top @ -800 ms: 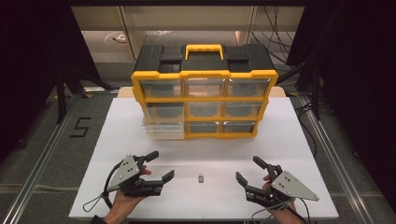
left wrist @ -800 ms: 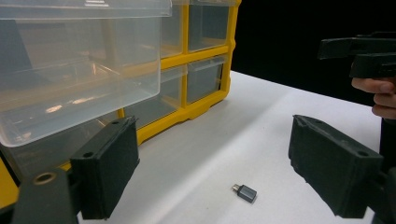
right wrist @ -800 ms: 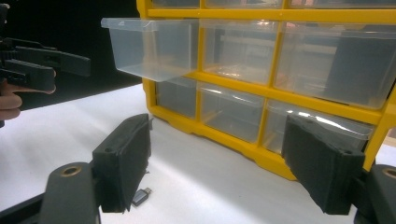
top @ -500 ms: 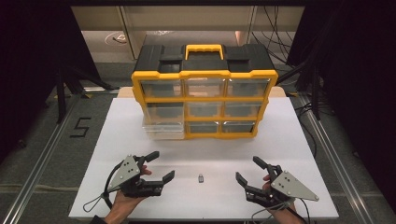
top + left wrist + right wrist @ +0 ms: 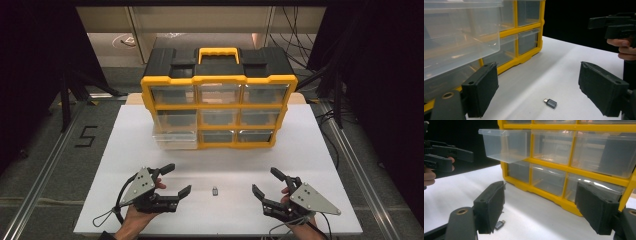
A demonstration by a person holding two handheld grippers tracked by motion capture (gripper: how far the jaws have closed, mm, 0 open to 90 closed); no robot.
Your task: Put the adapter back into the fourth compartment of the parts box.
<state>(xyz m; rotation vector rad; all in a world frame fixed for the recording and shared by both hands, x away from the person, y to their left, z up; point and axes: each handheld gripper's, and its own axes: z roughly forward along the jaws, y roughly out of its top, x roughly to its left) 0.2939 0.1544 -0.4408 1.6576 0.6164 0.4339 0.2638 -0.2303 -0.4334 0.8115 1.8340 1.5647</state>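
Both claws, left gripper (image 5: 172, 181) and right gripper (image 5: 265, 184), gaping empty, flanking small grey metal adapter (image 5: 214, 190); beyond, clear plastic drawer (image 5: 174, 138) pulled out, apparently awaiting it.

I am holding my left gripper (image 5: 176, 179) low at the near left, jaws standing wide apart with nothing between them. I am holding my right gripper (image 5: 266, 182) opposite, jaws equally spread and empty.

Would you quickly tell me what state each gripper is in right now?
Left gripper: open, holding nothing.
Right gripper: open, holding nothing.
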